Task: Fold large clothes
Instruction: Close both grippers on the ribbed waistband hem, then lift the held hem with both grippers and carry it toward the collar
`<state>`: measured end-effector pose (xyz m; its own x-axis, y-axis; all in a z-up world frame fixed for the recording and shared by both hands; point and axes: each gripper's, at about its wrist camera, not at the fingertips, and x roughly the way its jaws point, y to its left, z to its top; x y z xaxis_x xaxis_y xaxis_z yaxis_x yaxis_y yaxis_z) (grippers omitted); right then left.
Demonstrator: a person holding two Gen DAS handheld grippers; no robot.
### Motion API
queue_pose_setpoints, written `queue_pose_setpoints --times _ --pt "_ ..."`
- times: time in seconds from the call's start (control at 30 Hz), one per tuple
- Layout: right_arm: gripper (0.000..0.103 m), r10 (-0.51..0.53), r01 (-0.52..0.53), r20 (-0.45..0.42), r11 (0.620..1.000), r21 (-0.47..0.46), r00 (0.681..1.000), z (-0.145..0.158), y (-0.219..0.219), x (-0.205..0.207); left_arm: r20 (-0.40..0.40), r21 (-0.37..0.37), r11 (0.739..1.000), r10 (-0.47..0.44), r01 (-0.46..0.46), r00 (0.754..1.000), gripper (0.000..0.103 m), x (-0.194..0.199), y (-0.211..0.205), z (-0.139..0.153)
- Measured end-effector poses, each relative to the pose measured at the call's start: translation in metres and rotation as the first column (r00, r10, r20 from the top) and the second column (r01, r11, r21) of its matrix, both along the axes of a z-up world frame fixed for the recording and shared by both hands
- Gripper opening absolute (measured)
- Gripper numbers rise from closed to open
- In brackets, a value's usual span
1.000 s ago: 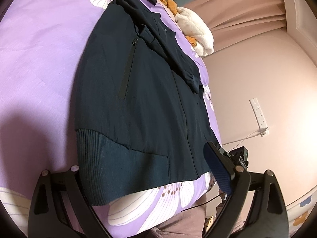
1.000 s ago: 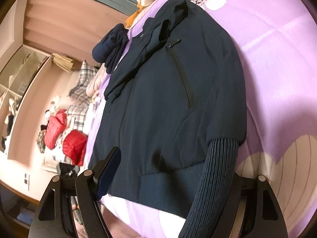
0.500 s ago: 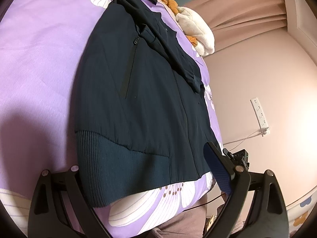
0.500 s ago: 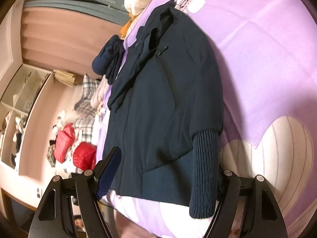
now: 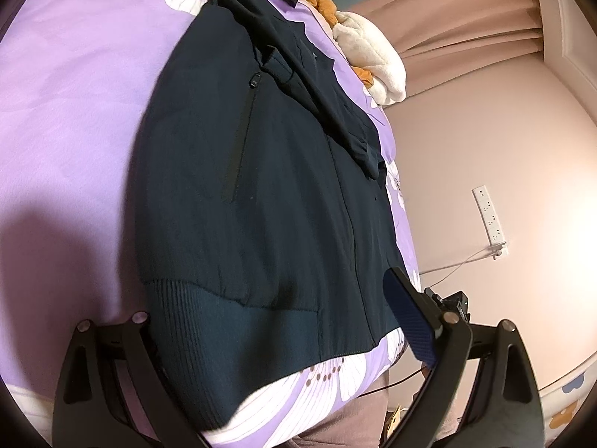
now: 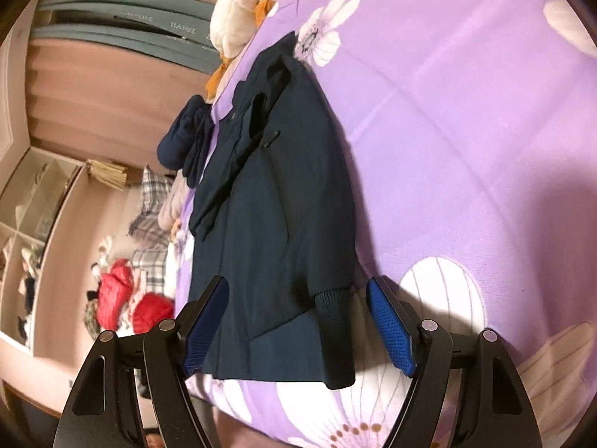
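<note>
Lying flat on the bed [image 5: 67, 119], on its purple cover printed with white flowers, is the dark navy jacket [image 5: 261, 194], with its ribbed hem [image 5: 238, 343] toward the near edge of the mattress and its collar toward the far end. In the right wrist view the same jacket [image 6: 276, 246] shows one ribbed cuff [image 6: 335, 336] folded in and resting on the front near the hem. The right hand-held gripper [image 6: 298, 328] has its jaws spread wide on either side of the hem corner and cuff, its blue pads [image 6: 390, 328] clear of the cloth. The left hand-held gripper [image 5: 283, 336] is also spread wide at the hem; one blue pad [image 5: 408, 321] shows bare beside the jacket's edge, while the other finger sits behind the ribbed hem. Beyond the collar lie a cream plush toy [image 5: 373, 59] and another dark garment [image 6: 183, 142]. Red and plaid clothes [image 6: 123, 291] are piled beside the bed.
</note>
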<state>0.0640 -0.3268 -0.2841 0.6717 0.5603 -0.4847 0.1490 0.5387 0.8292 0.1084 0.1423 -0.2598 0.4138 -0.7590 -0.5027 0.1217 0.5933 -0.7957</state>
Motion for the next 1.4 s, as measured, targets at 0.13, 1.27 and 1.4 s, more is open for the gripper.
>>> queue_pose_setpoints --times 0.13,1.27,1.4 --pt "0.077 0.062 -0.062 0.003 0.997 -0.039 0.998 0.001 0.018 0.013 0.003 0.013 1.0 -0.021 0.021 1.0 0.094 0.001 -0.007 0.002" --pt "0.015 0.104 -0.084 0.094 0.978 -0.192 0.99 0.023 0.047 0.021 0.108 0.229 0.958 0.151 -0.172 0.983 0.011 -0.012 -0.004 0.024" --pt "0.014 0.105 -0.082 0.122 0.981 -0.175 0.987 0.025 0.05 0.02 0.187 0.292 0.938 0.134 -0.185 0.973 0.01 -0.016 -0.016 0.041"
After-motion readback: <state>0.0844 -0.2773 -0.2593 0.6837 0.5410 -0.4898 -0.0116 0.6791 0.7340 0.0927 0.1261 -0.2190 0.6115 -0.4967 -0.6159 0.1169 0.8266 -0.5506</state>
